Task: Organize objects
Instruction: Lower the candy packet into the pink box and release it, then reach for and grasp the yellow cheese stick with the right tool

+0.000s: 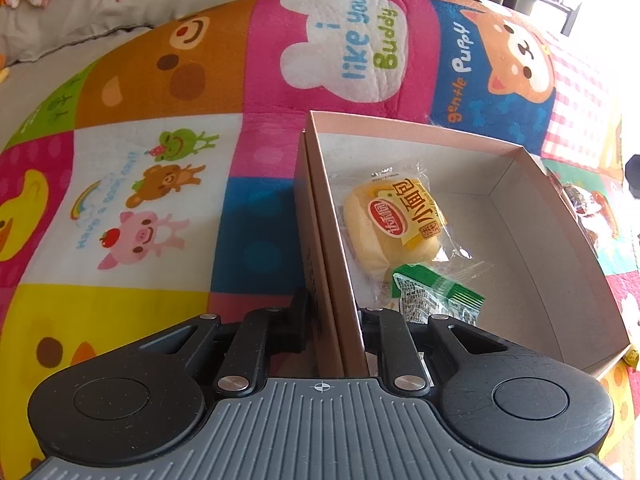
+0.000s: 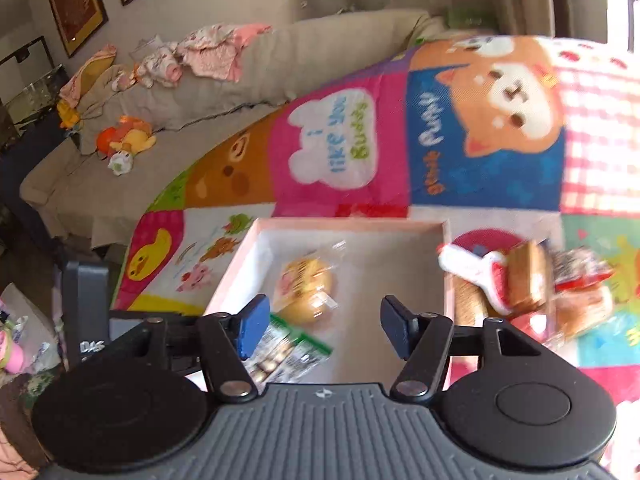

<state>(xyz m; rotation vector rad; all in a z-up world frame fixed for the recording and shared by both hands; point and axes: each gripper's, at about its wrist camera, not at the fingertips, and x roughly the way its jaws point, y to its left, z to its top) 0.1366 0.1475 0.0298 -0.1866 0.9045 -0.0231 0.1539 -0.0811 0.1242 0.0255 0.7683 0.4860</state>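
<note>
A shallow pink cardboard box [image 1: 560, 216] sits on a colourful cartoon play mat. Inside lie a wrapped yellow bread bun [image 1: 394, 220] and a green-and-white snack packet [image 1: 436, 296]. My left gripper [image 1: 334, 316] is shut on the box's left wall, one finger inside and one outside. In the right wrist view my right gripper [image 2: 322, 326] is open and empty, hovering above the box [image 2: 446, 264], over the bun [image 2: 306, 288] and the snack packet [image 2: 288, 350]. Several wrapped snacks [image 2: 532, 284] lie on the mat just right of the box.
The play mat [image 1: 160, 184] covers the surface around the box. A beige sofa [image 2: 120, 176] with baby clothes and a plush toy [image 2: 124, 142] stands behind it. A dark upright object [image 2: 86, 308] is at the left of the box.
</note>
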